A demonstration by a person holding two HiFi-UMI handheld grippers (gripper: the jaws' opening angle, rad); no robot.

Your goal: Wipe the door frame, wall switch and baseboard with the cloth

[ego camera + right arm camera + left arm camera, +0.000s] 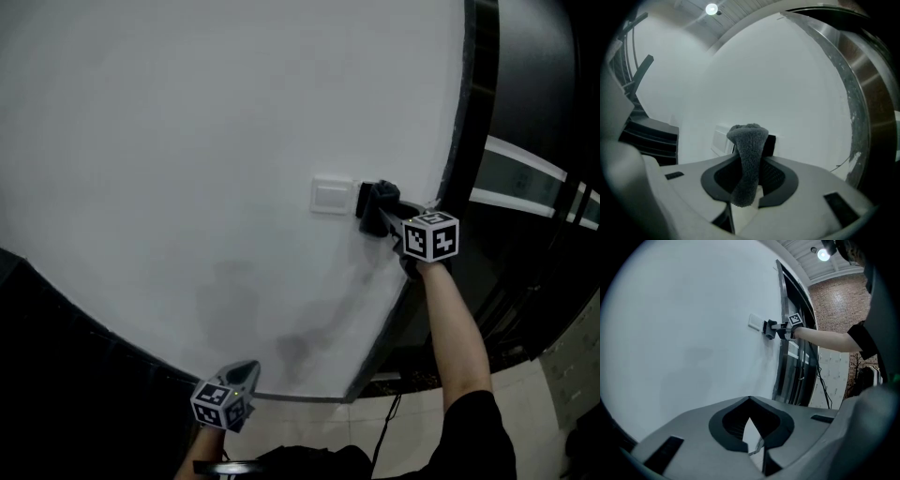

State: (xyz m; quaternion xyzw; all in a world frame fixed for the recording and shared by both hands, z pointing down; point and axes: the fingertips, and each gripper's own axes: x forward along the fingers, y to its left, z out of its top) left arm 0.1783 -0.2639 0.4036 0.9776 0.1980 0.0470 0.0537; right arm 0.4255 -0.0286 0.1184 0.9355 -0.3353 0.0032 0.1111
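Square black-and-white markers on both gripper cubes. Left gripper [242, 375] sits low by the wall's [187, 141] bottom edge, jaws together, nothing between them. Right gripper [375, 202] is up at arm's reach, jaws clamped on the grey fleecy cloth [748, 159]. Its bunched end pokes past the tips, just right of the white wall switch [332, 196], between that and the dark door frame [473, 103].

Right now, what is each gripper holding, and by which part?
Right gripper pinches a grey fuzzy cloth by a bunched fold; left gripper holds nothing.
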